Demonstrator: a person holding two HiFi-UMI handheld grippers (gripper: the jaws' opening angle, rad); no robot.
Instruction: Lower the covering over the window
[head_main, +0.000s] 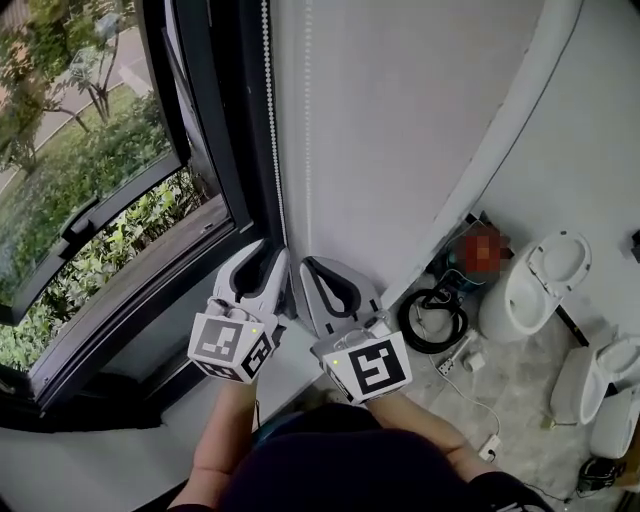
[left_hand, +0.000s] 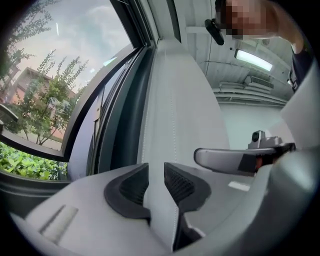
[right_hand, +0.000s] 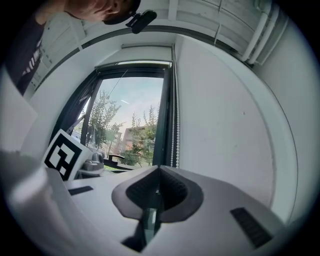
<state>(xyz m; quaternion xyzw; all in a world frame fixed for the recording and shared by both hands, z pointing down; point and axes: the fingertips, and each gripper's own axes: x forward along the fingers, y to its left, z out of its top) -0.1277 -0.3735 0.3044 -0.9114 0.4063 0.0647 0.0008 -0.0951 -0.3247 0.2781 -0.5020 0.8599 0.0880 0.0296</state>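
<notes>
Hovering by the window (head_main: 90, 180) frame, the left gripper (head_main: 262, 262) is held part open. The bead chain (head_main: 270, 120) is seen in the gap, and nothing is clamped. The right gripper (head_main: 325, 272) is shut on nothing. The covering (right_hand: 145, 52) appears rolled up at the window's top. If the jaws are closed off-line, the thin chain could be missed or let slip. The wrong strand might also be pulled, and the covering raised.
</notes>
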